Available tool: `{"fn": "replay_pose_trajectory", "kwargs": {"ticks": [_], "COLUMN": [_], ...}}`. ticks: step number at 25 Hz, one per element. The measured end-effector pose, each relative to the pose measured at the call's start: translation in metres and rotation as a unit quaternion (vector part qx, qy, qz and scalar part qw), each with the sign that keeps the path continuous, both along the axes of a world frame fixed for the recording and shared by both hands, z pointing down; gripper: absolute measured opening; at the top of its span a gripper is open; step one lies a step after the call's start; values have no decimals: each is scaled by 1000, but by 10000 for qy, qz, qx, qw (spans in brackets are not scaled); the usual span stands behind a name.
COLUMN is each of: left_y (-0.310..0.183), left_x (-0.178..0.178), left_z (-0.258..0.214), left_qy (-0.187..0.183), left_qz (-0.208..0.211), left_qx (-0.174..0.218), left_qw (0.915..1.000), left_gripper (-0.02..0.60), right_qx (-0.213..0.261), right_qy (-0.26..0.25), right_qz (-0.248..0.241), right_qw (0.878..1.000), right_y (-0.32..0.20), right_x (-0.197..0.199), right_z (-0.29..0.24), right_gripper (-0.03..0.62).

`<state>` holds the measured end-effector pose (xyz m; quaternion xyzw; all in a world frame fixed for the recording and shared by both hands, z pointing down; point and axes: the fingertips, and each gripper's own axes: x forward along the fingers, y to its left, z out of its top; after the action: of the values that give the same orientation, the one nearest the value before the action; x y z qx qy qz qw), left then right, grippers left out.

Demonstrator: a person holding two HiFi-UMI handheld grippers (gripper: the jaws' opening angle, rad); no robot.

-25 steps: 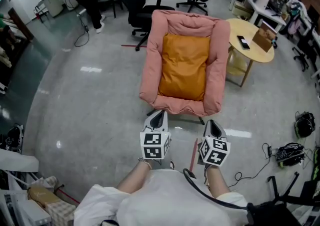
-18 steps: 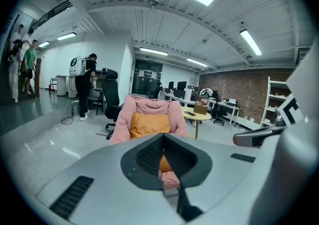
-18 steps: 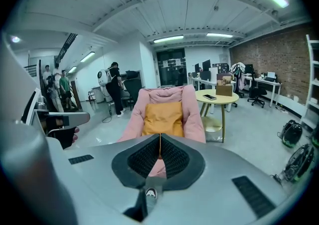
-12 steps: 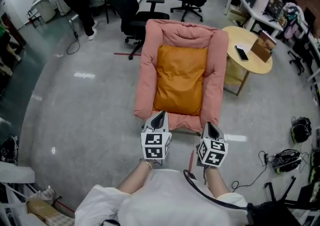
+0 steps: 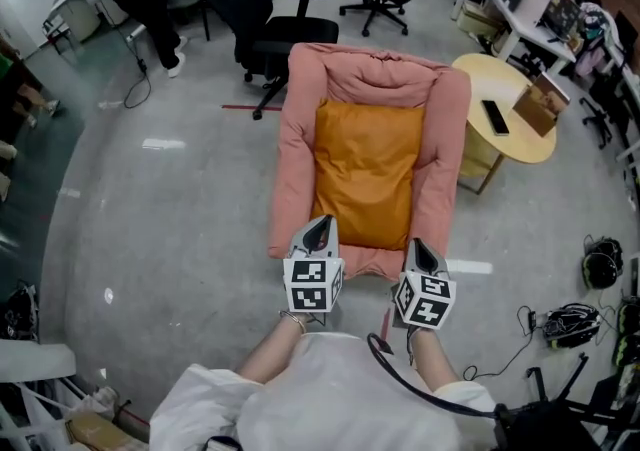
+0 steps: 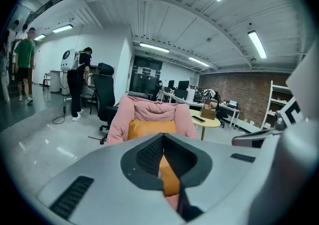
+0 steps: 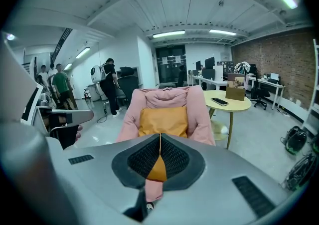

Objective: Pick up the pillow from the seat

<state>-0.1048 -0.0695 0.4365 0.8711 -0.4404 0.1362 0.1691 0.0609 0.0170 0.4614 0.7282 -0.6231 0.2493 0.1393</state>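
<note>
Pillow, orange, lies flat in the hollow of the pink seat, untouched. Left gripper and right gripper are held side by side near the seat's front edge, both pointing at it. Each has its jaws pressed together on nothing. Step in hand, by judgement: the approach. The next move calls for spreading both jaws, reaching over the seat's front rim and taking the pillow's near edge.

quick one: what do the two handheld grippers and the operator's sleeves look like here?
Both alike: the left gripper and right gripper have light grey bodies tapering to a point, with black ribbed pads. Each carries a white cube with black square markers. A black cable loops by the right wrist. White short-sleeved shirt.
</note>
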Motion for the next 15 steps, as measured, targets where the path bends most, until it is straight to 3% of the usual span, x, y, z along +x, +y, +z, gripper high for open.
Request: {"fn": "replay_pose_trajectory", "kwargs": {"ticks": [7, 15], "left_y": [-65, -110], "left_x": [9, 26], "left_z": [15, 32], "left_qy": [1, -55], "left_qz": [108, 226], "left_qx": [-192, -341], "left_qw": [9998, 9991], "left_gripper": [8, 9], "right_qx": [-161, -411], "right_qy": [54, -17], "right_qz": [27, 283], "right_qw": [9999, 9988], "right_y": [-62, -92], "right_x": [2, 20], "right_z": [6, 22], "right_gripper": [28, 28]}}
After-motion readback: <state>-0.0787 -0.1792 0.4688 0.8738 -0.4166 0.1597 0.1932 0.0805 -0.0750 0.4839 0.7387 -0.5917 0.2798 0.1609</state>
